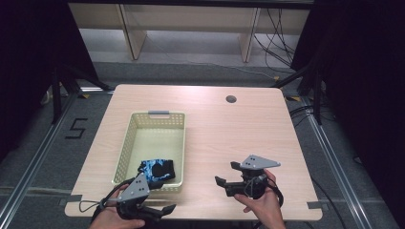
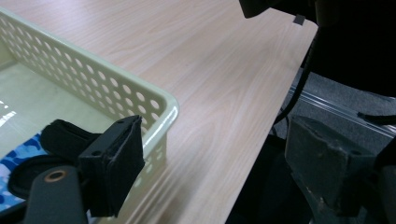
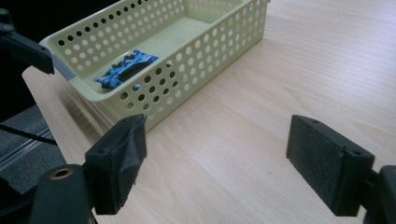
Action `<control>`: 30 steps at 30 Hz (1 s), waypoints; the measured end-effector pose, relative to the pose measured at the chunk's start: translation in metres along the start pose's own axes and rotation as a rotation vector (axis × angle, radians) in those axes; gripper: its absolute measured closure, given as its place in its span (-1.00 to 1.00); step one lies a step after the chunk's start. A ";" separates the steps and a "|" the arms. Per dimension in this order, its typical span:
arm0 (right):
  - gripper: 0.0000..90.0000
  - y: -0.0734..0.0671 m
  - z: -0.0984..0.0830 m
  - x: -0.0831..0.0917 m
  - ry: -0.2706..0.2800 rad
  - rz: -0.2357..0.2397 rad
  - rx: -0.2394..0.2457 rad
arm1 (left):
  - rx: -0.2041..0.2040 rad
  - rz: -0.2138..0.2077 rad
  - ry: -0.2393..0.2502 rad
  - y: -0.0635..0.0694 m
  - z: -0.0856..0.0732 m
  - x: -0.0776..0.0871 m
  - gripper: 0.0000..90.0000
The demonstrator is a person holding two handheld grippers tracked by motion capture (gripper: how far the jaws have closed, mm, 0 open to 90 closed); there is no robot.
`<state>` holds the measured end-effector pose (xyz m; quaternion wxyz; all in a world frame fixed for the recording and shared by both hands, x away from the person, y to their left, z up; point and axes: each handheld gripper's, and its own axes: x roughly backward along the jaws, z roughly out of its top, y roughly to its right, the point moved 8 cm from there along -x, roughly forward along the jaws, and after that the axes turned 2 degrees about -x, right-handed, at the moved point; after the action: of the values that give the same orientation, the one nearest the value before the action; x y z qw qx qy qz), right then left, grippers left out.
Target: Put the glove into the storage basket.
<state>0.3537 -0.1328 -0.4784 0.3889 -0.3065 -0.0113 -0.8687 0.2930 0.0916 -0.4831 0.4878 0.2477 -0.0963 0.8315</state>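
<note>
Blue-black cloth (image 1: 158, 170) in basket (image 1: 154, 118) on table (image 1: 229, 129). Left gripper (image 1: 160, 210), right gripper (image 1: 225, 173): jaws apart, holding nothing.

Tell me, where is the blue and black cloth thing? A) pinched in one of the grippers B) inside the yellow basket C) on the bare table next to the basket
B: the blue and black cloth lies on the floor of the basket, at its near end, and both grippers are open and empty.

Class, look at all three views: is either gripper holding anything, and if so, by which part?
Nothing is held. The left gripper and right gripper both have open, empty jaws.
</note>
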 end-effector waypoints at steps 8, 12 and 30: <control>-0.64 -0.005 -0.005 0.001 0.009 0.007 -0.004 | -0.004 -0.001 -0.022 0.004 -0.010 -0.005 -0.58; -0.64 -0.005 -0.011 0.001 -0.004 0.004 0.005 | -0.007 -0.001 -0.042 0.003 -0.015 -0.005 -0.58; -0.63 -0.004 -0.039 0.002 -0.051 -0.004 0.000 | -0.004 -0.017 -0.079 0.006 -0.043 -0.003 -0.58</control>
<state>0.3298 -0.1418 -0.5078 0.3868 -0.3287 -0.0217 -0.8613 0.2756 0.1034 -0.5214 0.4911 0.2800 -0.1149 0.8168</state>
